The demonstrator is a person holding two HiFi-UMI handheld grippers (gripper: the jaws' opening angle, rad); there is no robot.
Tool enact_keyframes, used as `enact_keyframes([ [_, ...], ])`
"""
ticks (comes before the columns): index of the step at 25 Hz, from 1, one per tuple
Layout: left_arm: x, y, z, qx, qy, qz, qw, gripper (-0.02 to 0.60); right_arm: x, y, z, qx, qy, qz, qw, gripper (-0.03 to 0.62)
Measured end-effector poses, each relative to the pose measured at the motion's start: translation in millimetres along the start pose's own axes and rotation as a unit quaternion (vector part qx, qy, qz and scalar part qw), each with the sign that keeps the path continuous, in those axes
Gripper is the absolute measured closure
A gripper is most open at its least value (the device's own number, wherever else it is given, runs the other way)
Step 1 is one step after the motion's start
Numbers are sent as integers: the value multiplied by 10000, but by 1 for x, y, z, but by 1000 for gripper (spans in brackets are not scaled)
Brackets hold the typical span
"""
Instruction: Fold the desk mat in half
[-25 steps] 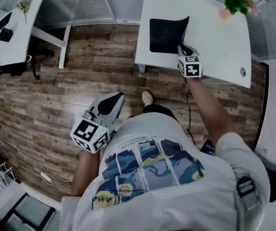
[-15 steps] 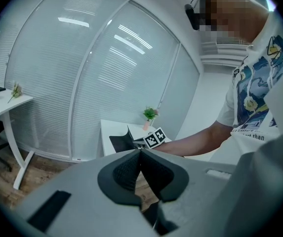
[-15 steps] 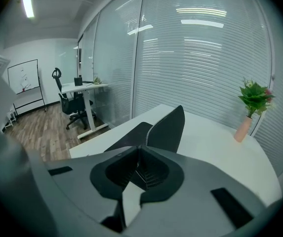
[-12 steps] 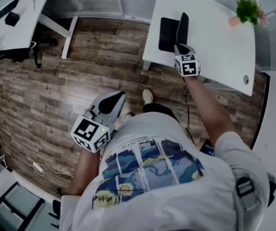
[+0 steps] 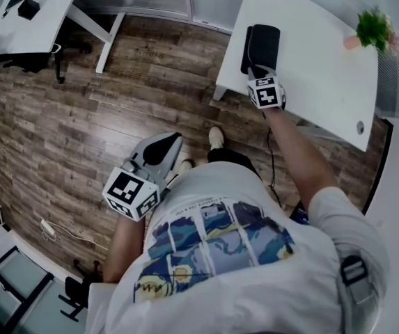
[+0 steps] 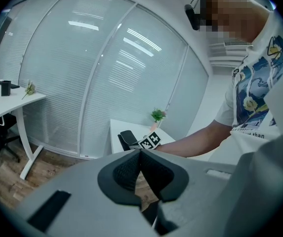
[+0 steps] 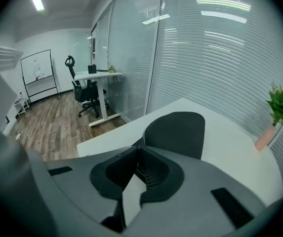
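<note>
The black desk mat [image 5: 263, 45] lies at the left end of the white desk [image 5: 324, 75], its lifted half curled over the other half. My right gripper [image 5: 254, 72] is shut on the mat's edge. In the right gripper view the raised flap [image 7: 177, 131] stands just beyond the closed right gripper [image 7: 140, 154]. My left gripper [image 5: 169, 142] hangs shut and empty beside the person's body, over the wooden floor and far from the desk. From the left gripper [image 6: 141, 154] view, the mat [image 6: 127, 139] and the right gripper's marker cube [image 6: 151, 141] show small on the desk.
A potted plant [image 5: 374, 30] stands at the desk's far right corner, and a cable hole [image 5: 360, 126] is near its front edge. A second white desk [image 5: 39, 9] with an office chair [image 5: 14, 56] stands at the upper left. A power strip [image 5: 46, 227] lies on the floor.
My right gripper has carried the mat's edge leftward, and the lifted half has curled over so the mat looks narrower. The left gripper has hardly shifted.
</note>
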State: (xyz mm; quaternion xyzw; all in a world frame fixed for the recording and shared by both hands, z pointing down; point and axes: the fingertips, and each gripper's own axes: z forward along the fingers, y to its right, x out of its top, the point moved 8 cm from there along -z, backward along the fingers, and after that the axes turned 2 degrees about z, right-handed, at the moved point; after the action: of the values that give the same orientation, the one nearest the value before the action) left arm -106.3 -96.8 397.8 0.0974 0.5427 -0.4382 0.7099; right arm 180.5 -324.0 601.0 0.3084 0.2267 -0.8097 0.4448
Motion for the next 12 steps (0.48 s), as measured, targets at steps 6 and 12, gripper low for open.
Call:
enact_keyframes([
  [6,-4,-2,-4,137,7,-51,9999,578,-15,-11,18,212,-359,-14,9991,572],
  [12,-4,-2,-3,193,27,-116,9997,578,-14,-16,20,268,-354,-87,9990,571],
])
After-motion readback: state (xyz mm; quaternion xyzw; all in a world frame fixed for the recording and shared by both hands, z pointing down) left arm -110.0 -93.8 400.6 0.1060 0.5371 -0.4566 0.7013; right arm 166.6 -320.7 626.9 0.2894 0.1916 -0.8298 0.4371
